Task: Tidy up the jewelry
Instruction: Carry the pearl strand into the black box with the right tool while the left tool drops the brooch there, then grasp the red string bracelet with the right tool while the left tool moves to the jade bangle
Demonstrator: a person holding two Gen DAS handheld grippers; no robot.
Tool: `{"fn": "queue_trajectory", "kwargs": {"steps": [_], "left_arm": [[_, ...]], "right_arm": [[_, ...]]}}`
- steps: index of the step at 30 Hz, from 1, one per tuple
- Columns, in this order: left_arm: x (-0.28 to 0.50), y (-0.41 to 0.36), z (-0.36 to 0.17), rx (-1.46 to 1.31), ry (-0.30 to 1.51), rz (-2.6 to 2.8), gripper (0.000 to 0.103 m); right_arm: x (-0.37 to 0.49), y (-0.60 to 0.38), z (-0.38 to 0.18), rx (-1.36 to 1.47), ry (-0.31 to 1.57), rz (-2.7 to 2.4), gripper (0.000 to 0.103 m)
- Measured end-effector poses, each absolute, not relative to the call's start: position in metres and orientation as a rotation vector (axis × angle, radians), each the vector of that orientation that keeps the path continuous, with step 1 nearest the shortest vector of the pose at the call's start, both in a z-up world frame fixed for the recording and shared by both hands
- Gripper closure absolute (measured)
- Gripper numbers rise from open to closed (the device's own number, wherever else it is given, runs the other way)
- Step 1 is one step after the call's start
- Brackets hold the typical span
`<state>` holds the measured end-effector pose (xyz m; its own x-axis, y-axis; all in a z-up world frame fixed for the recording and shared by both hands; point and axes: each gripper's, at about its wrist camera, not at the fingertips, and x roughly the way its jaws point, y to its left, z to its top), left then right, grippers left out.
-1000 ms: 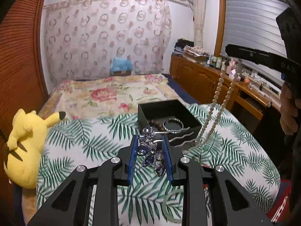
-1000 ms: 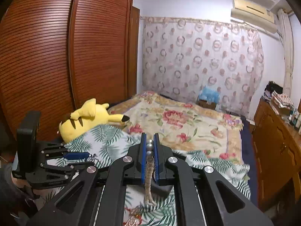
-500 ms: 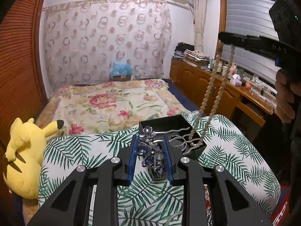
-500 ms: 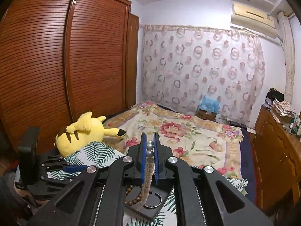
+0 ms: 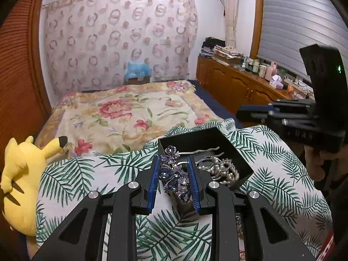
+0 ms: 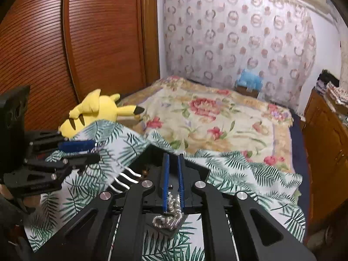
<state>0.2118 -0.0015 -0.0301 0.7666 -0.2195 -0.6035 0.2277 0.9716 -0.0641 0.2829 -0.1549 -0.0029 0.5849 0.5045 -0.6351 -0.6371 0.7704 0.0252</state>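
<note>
Blue-padded fingers of the left gripper (image 5: 175,179) are closed on a purple jewelled hairpiece (image 5: 174,175), held just over the near edge of the black box (image 5: 243,164). The right gripper (image 6: 173,182) hovers above the box, its fingers slightly parted with nothing pinched; the pearl necklace (image 5: 219,169) lies heaped inside beside wavy silver hairpins (image 5: 206,152). Risk, as I judge it: released too early, the hairpiece could snag the box wall and tumble onto the palm-leaf cover (image 5: 87,169).

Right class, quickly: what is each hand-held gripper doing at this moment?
Left hand-held gripper: closed on the blue jewelled hair clip.
Right hand-held gripper: slightly open; pearl necklace lies loose below its fingers, in the black box.
</note>
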Motion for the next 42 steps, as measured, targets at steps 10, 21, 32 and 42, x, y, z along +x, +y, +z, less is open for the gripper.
{"fn": "queue_trajectory", "kwargs": {"steps": [10, 21, 32, 42], "left_arm": [[0.243, -0.027, -0.046, 0.064, 0.704, -0.262, 0.079], [0.264, -0.047, -0.053, 0.098, 0.736, -0.286, 0.078], [0.227, -0.041, -0.041, 0.088, 0.700, -0.322, 0.055], [0.174, -0.020, -0.063, 0.072, 0.744, -0.305, 0.050]], "right_arm": [[0.283, -0.185, -0.027, -0.190, 0.689, 0.618, 0.074], [0.271, -0.205, -0.046, -0.187, 0.704, 0.582, 0.074], [0.231, -0.212, -0.056, -0.180, 0.703, 0.578, 0.074], [0.183, -0.203, -0.083, -0.192, 0.766, 0.606, 0.074]]}}
